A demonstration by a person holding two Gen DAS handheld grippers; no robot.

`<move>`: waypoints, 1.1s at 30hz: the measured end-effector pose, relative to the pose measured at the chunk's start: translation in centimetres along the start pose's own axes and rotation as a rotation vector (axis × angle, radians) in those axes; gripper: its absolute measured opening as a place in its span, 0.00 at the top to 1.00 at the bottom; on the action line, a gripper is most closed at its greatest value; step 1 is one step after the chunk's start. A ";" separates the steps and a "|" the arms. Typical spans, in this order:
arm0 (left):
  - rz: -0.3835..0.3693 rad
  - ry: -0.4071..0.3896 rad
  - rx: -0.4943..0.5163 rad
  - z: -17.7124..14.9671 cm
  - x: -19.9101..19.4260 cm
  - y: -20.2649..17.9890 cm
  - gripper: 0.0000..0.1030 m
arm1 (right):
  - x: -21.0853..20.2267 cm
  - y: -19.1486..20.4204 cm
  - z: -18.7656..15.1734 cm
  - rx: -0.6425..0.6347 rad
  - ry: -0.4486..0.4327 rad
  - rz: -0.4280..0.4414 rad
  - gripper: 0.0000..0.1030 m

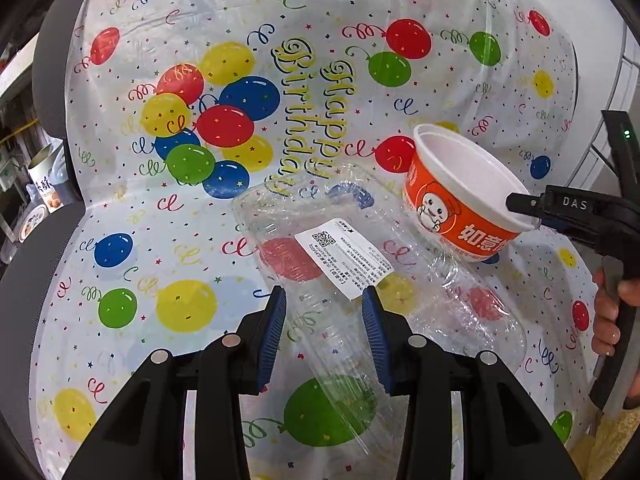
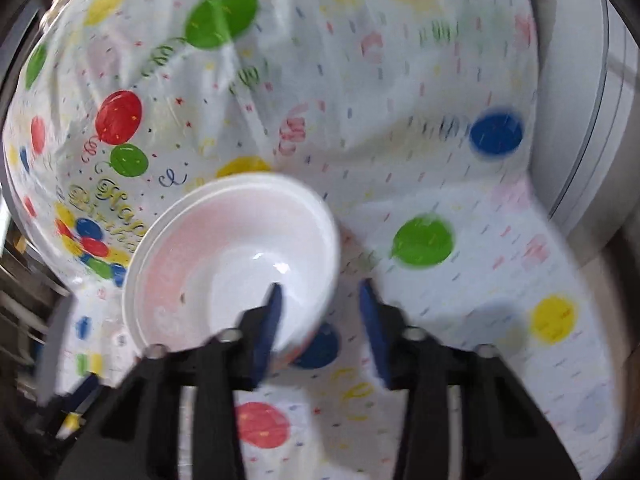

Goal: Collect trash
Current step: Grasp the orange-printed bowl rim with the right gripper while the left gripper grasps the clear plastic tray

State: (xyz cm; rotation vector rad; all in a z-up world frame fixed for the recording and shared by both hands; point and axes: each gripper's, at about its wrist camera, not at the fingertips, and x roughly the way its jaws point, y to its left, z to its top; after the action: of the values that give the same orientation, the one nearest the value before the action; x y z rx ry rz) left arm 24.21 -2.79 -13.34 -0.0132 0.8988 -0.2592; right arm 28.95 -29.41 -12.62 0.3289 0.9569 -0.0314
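A clear plastic bottle (image 1: pixel 352 280) with a white label lies tilted across a chair draped in a balloon-print "Happy Birthday" cover (image 1: pixel 180 240). My left gripper (image 1: pixel 325 308) is open, its blue pads on either side of the bottle without pressing it. An orange paper bowl (image 1: pixel 460 196) with a white inside stands tipped just behind the bottle. My right gripper (image 2: pixel 318 304) is open astride the bowl's rim (image 2: pixel 236 264): one finger is inside the bowl, the other outside. It also shows in the left wrist view (image 1: pixel 524 210).
The chair's dark backrest edge (image 1: pixel 52 80) rises at the left. A shelf with a tin and packages (image 1: pixel 44 184) is beyond it. A white rounded appliance (image 2: pixel 580 120) stands at the right. The right wrist view is motion-blurred.
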 end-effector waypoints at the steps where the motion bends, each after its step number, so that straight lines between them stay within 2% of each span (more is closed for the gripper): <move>1: -0.001 0.002 -0.001 -0.1 -0.1 0.0 0.60 | -0.2 -0.1 -0.3 0.013 0.002 0.004 0.83; 5: -0.017 0.015 0.005 -0.6 -0.3 -0.5 0.60 | -3.1 -0.3 -1.6 -0.014 -0.057 -0.011 0.92; 10: -0.071 0.012 0.046 -0.7 -0.1 -2.0 0.63 | -8.1 -2.1 -4.4 -0.053 -0.068 -0.044 0.92; 13: -0.127 0.009 0.085 -0.6 0.2 -3.3 0.70 | -10.4 -4.6 -6.2 -0.028 -0.044 -0.045 0.92; 15: -0.176 0.017 0.108 -0.7 0.5 -4.3 0.70 | -12.0 -6.1 -7.4 -0.002 -0.040 -0.039 0.92; 17: -0.192 0.031 0.133 -1.0 0.8 -5.4 0.70 | -13.3 -7.2 -8.6 0.032 -0.042 -0.034 0.92; 23: -0.149 0.058 0.150 -1.6 1.4 -6.8 0.69 | -15.4 -9.9 -10.6 0.075 -0.089 -0.105 0.93; 25: -0.117 0.094 0.165 -1.7 2.2 -7.2 0.69 | -15.1 -10.8 -10.8 0.094 -0.086 -0.097 0.93; 26: -0.121 0.139 0.170 -1.8 3.2 -7.4 0.69 | -14.9 -11.1 -10.8 0.102 -0.085 -0.092 0.93; 30: -0.089 0.112 0.224 -1.8 3.6 -8.4 0.70 | -14.7 -11.5 -10.9 0.123 -0.102 -0.078 0.93; 31: -0.096 0.113 0.218 -1.7 3.6 -8.4 0.79 | -14.7 -11.6 -10.8 0.132 -0.105 -0.069 0.93; 33: -0.115 0.104 0.198 -1.6 3.3 -8.2 0.84 | -14.7 -11.6 -10.7 0.145 -0.111 -0.050 0.93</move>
State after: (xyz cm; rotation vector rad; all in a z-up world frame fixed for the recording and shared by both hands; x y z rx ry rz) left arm 23.13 -11.29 -15.87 0.1338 0.9741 -0.4583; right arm 9.89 -39.04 -9.50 0.4322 0.8539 -0.1634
